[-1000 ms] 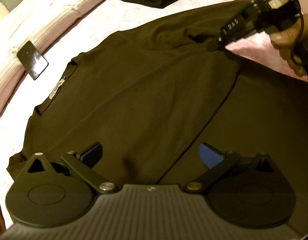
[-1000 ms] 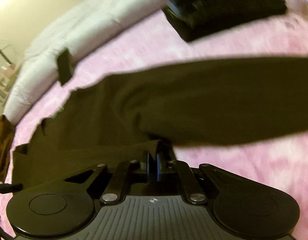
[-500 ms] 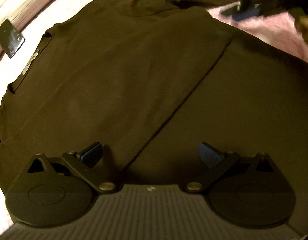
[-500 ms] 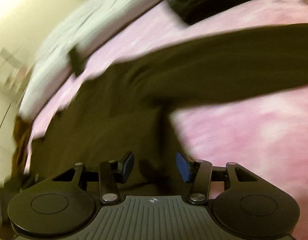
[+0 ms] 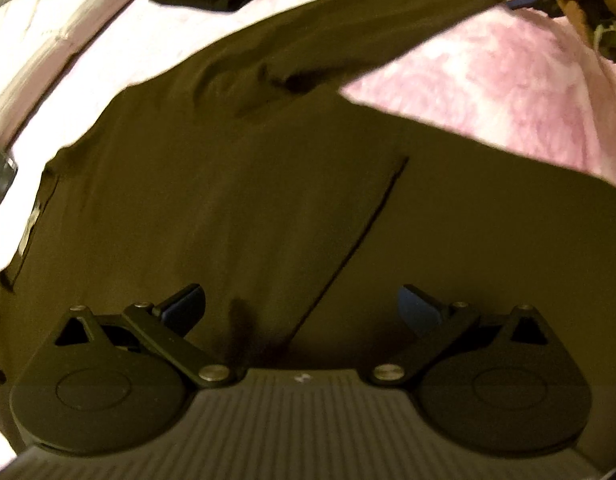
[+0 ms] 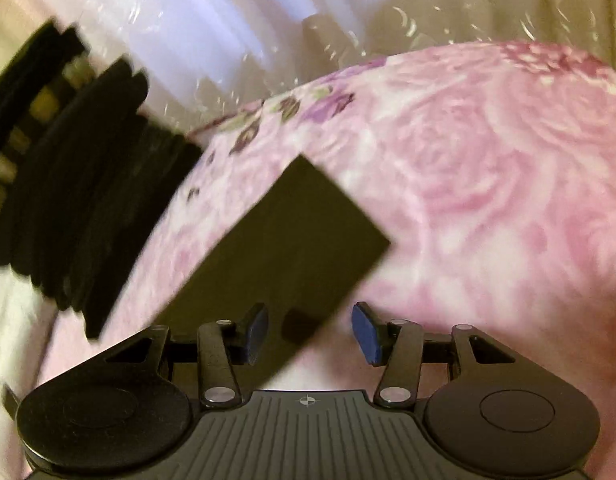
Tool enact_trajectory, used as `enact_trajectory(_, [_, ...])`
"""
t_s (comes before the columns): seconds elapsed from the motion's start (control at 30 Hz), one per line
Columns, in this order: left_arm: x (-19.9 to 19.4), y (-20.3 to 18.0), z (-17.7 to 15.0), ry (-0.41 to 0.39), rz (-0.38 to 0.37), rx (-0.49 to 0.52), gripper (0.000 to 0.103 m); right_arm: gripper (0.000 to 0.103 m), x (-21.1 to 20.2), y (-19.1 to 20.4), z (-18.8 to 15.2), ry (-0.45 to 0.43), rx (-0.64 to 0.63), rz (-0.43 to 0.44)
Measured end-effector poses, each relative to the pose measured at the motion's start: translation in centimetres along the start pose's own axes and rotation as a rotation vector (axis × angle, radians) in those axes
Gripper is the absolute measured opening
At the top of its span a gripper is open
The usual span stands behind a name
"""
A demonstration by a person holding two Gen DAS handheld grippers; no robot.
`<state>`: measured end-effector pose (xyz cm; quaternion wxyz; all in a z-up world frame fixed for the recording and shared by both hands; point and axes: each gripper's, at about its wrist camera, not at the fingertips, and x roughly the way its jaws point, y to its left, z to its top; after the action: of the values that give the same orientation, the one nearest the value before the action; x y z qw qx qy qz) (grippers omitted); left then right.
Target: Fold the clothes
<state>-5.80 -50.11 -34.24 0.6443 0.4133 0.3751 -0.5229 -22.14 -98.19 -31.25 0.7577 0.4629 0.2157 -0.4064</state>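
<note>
Shirt (image 5: 236, 184) flat, sleeve end under right claw (image 6: 308, 330)

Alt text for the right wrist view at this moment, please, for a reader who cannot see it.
The right tool is open over the cuff end of a dark brown sleeve lying flat on a pink floral bedspread, gripping nothing. A stack of folded dark clothes sits at the left; the picture is motion-blurred.

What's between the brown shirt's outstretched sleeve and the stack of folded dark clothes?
Only bare pink floral bedspread between sleeve and stack, per right wrist view.
</note>
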Motion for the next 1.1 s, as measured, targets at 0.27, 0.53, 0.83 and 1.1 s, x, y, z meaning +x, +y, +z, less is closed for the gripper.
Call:
enact_trajectory(0.27, [-1.7,-0.3,0.4,-0.05,0.024,0.016,0.101,0.002,-0.2,1.6,0.3,-0.042,-0.049,-0.04])
enact_trajectory(0.53, [-6.4,5.4,-5.1,-0.074,0.158,-0.166,0.101,0.002,-4.8,23.6,-8.3,-0.069,-0.646,0.261])
enact_trajectory(0.83, [-12.7,14.7,-17.2,-0.051,0.32,-0.43,0.101,0.003,-8.4,43.5,-33.2,0.114,-0.997,0.814])
enact_trajectory(1.1, [-13.2,19.6,-23.8,-0.012,0.358,-0.475,0.099,0.088,-6.9,41.7,-43.9,0.28,-1.198,0.755])
